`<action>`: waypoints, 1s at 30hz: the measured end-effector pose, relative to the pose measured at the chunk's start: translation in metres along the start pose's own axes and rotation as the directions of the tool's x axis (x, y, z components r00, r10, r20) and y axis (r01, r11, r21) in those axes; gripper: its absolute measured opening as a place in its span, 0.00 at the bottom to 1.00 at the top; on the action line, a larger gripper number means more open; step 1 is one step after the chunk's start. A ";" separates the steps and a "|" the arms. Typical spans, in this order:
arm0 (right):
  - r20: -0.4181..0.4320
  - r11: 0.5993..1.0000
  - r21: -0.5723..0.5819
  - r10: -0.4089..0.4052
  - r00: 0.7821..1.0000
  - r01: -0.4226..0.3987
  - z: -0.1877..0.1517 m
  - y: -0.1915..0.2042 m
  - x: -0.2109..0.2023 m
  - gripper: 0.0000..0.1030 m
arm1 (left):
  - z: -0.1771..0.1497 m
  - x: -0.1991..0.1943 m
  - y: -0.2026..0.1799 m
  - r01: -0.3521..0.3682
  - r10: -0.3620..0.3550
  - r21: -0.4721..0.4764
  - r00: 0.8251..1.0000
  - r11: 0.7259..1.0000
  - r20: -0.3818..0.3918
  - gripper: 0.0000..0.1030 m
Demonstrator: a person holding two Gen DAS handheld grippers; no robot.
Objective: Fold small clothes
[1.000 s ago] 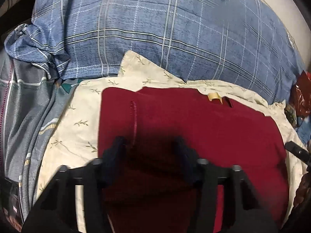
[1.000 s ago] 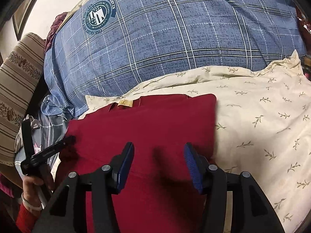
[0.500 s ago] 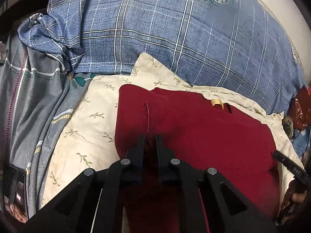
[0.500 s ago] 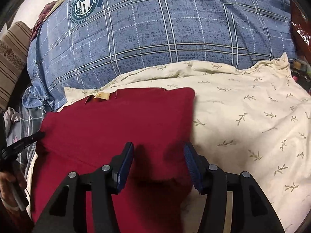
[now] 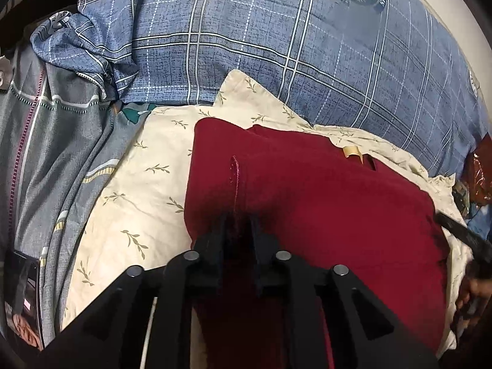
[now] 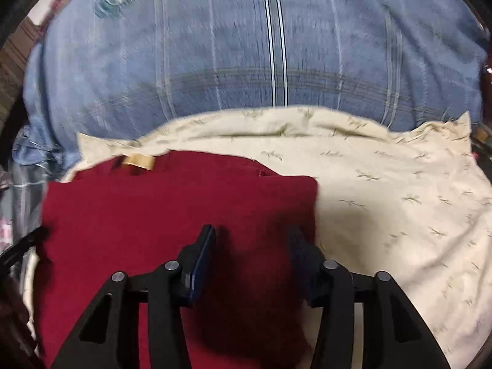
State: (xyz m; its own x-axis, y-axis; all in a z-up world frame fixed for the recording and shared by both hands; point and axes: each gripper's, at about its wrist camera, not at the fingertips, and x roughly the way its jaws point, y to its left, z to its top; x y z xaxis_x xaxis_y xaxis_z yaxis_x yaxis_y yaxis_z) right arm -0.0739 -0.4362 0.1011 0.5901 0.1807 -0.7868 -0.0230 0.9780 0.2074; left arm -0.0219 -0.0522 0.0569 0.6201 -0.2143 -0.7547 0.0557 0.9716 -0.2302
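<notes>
Since a moment ago the left tongs [image 5: 238, 220] have clenched on the red garment [image 5: 323, 203] lying on the cream sheet [image 5: 135, 184] while the right tongs [image 6: 250, 236] hover released above it; I'd lift that pinched edge evenly with both before folding.

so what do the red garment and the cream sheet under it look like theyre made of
The red garment looks like a soft matte knit, perhaps cotton or fleece: no sheen, a stitched seam line, and it bunches softly where the left gripper pinches it. The cream sheet looks like thin woven cotton with a printed leaf sprig pattern and fine wrinkles. The exact fibre cannot be told.
</notes>
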 end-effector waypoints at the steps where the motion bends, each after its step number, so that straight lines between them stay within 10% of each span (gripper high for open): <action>1: -0.002 1.000 -0.015 0.006 1.000 -0.006 -0.008 0.002 -0.007 0.50 | 0.000 -0.001 0.000 -0.001 0.001 -0.002 1.000 1.000 0.001 0.26; 4: -0.081 0.993 -0.085 -0.094 0.992 0.087 -0.035 0.004 0.004 0.49 | 0.000 -0.005 0.000 -0.031 0.031 -0.007 0.999 0.999 0.023 0.60; 30: -0.047 0.994 0.085 0.071 0.996 -0.067 -0.135 -0.001 -0.096 0.69 | -0.092 -0.083 0.008 0.026 -0.025 0.031 0.999 0.999 -0.029 0.73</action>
State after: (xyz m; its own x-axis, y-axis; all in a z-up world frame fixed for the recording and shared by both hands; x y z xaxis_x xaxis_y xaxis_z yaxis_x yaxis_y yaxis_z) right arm -0.2397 -0.4409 0.0976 0.5486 0.2547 -0.7964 0.0061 0.9512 0.3084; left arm -0.1453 -0.0358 0.0613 0.5952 -0.2419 -0.7663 0.0966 0.9682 -0.2306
